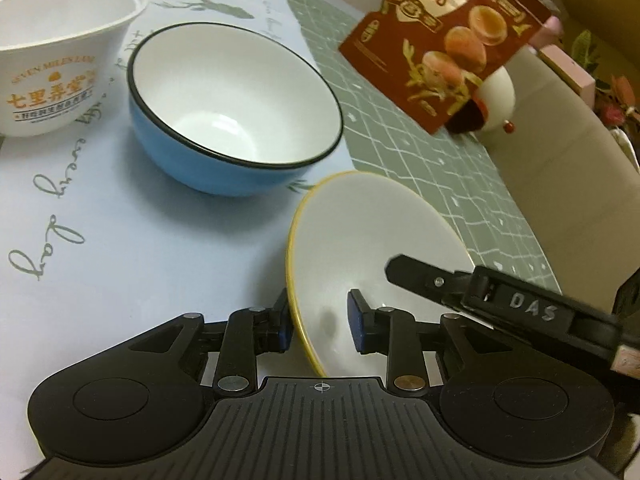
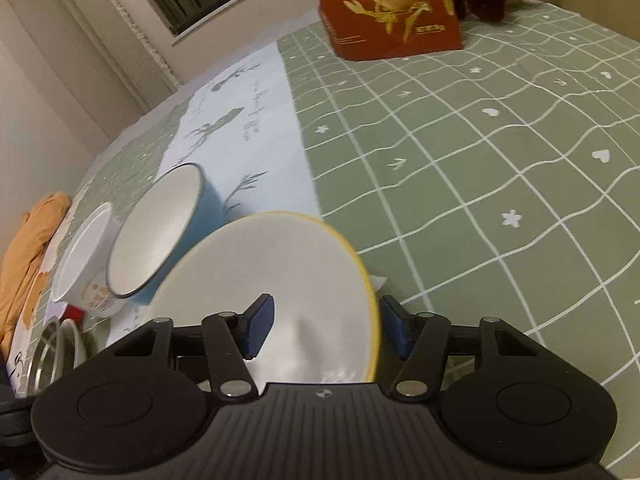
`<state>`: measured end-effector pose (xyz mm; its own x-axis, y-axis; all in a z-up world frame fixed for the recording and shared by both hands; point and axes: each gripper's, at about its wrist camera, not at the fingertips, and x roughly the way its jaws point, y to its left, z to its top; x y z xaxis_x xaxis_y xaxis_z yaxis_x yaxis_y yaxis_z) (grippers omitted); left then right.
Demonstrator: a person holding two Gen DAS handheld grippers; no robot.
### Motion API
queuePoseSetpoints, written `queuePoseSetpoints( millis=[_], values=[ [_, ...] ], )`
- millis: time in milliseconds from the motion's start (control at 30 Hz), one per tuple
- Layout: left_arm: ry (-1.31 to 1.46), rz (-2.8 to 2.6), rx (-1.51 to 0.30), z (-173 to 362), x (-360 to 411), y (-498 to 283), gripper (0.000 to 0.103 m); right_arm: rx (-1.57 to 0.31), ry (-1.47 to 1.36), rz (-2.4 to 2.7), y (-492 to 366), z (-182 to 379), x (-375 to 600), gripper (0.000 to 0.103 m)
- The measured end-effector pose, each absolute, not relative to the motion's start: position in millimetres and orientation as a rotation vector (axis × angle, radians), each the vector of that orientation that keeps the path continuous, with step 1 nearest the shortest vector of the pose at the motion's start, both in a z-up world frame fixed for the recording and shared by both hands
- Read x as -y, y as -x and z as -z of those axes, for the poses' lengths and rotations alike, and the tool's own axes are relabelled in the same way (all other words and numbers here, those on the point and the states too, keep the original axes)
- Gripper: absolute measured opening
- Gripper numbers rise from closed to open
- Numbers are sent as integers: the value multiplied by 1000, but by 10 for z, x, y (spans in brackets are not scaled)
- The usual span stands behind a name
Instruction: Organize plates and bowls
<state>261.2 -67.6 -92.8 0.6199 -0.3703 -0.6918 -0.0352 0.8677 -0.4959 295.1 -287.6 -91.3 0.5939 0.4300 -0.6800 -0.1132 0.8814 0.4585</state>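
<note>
A white bowl with a yellow rim is tilted between both grippers. My left gripper straddles its near rim, jaws apart with a gap at the inner pad. My right gripper straddles the same bowl at its right rim, jaws also apart; it shows in the left wrist view. A blue bowl with a white inside stands on the pale placemat, also seen in the right wrist view. A white paper bowl with orange print stands left of it.
A red quail-eggs packet stands on the green checked cloth. A white round toy lies behind it. A steel bowl and an orange cloth are at the left.
</note>
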Motion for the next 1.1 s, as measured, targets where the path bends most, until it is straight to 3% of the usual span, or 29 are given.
queuePoseSetpoints(
  millis=[667,1100],
  values=[
    [522,-2,-836,725,-453,-1614,28,-963,-263,-606,-2451,835,1646,63],
    [489,-3,-811,709,-506,-1607,28,-958,-240,-653,-2358,871,1552,63]
  ],
)
